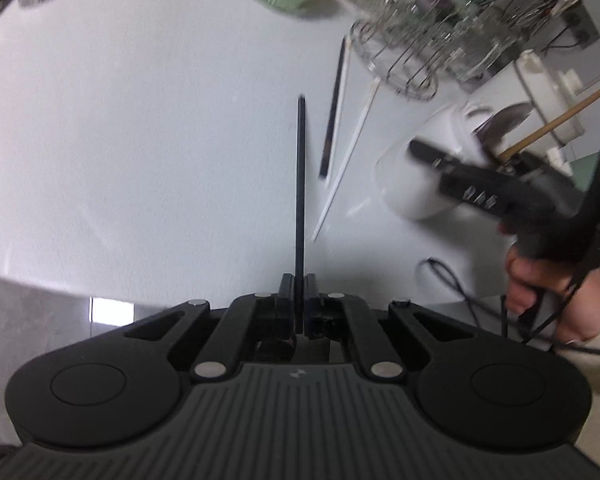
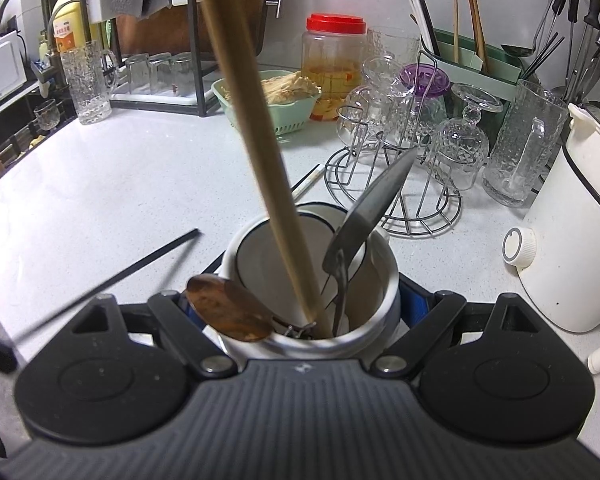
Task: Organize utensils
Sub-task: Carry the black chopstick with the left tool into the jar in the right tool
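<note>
My left gripper (image 1: 299, 294) is shut on a black chopstick (image 1: 301, 200) that points straight ahead above the white counter (image 1: 140, 140). It also shows in the right wrist view (image 2: 120, 272). My right gripper (image 2: 312, 304) is shut on a white utensil holder (image 2: 374, 280), tilted toward the camera. The holder holds a wooden handle (image 2: 252, 140), a metal spoon (image 2: 374, 204) and a brown wooden spoon (image 2: 228, 308). In the left wrist view the holder (image 1: 416, 168) is at the right, gripped by the right gripper (image 1: 460, 176). A black chopstick (image 1: 332, 120) and two white chopsticks (image 1: 352, 144) lie on the counter.
A wire glass rack (image 2: 396, 184) with upturned glasses stands behind the holder. A white cooker (image 2: 572, 240) is at the right. A green basket (image 2: 276, 108), a red-lidded jar (image 2: 334, 68), a glass pitcher (image 2: 524, 144) and a green chopstick caddy (image 2: 472, 52) line the back.
</note>
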The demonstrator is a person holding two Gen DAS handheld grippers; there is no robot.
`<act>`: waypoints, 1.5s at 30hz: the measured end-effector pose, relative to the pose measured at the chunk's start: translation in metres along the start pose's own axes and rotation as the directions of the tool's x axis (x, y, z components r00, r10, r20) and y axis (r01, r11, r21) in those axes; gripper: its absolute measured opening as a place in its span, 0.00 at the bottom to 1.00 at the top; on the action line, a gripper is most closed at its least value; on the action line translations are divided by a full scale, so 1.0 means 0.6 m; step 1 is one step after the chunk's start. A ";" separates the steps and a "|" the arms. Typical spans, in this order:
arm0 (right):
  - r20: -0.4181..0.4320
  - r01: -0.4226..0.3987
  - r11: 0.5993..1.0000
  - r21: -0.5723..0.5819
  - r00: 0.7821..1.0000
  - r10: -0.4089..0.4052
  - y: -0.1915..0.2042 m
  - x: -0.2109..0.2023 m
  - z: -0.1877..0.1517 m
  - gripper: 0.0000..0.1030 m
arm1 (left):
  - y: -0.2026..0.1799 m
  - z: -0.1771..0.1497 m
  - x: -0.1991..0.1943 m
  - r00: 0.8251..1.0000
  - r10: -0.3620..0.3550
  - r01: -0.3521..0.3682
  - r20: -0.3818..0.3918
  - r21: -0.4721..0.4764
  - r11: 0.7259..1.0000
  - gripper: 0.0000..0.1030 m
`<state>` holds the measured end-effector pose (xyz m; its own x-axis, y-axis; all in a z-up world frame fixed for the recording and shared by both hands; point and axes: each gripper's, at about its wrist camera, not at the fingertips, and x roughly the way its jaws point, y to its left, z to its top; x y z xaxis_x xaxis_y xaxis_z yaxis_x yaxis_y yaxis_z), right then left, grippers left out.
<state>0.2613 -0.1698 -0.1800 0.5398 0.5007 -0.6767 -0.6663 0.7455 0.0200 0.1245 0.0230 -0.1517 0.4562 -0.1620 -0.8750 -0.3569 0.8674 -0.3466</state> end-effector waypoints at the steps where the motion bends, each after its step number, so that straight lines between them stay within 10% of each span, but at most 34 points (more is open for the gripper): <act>1: 0.003 0.000 1.000 0.000 1.000 0.000 0.000 0.000 -0.001 0.88 | -0.007 0.009 -0.012 1.000 -0.001 0.001 0.016 0.016 1.000 0.04; 10: 0.023 0.012 1.000 0.010 1.000 -0.012 0.003 -0.003 -0.005 0.88 | -0.075 0.090 -0.093 0.995 -0.038 0.024 0.095 0.145 0.989 0.04; 21: 0.039 0.012 1.000 0.004 0.999 -0.012 0.003 -0.006 -0.009 0.88 | -0.156 0.166 -0.159 0.990 -0.073 0.111 -0.117 0.364 0.925 0.04; 45: 0.074 0.014 1.000 0.009 0.997 -0.014 0.002 -0.008 -0.016 0.88 | -0.236 0.218 -0.162 0.873 0.096 0.186 -0.478 0.509 0.840 0.04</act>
<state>0.2531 -0.1756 -0.1835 0.5861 0.5212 -0.6204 -0.6543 0.7560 0.0169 0.2376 -0.0227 0.0267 -0.0252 -0.2829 -0.9588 0.2001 0.9383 -0.2821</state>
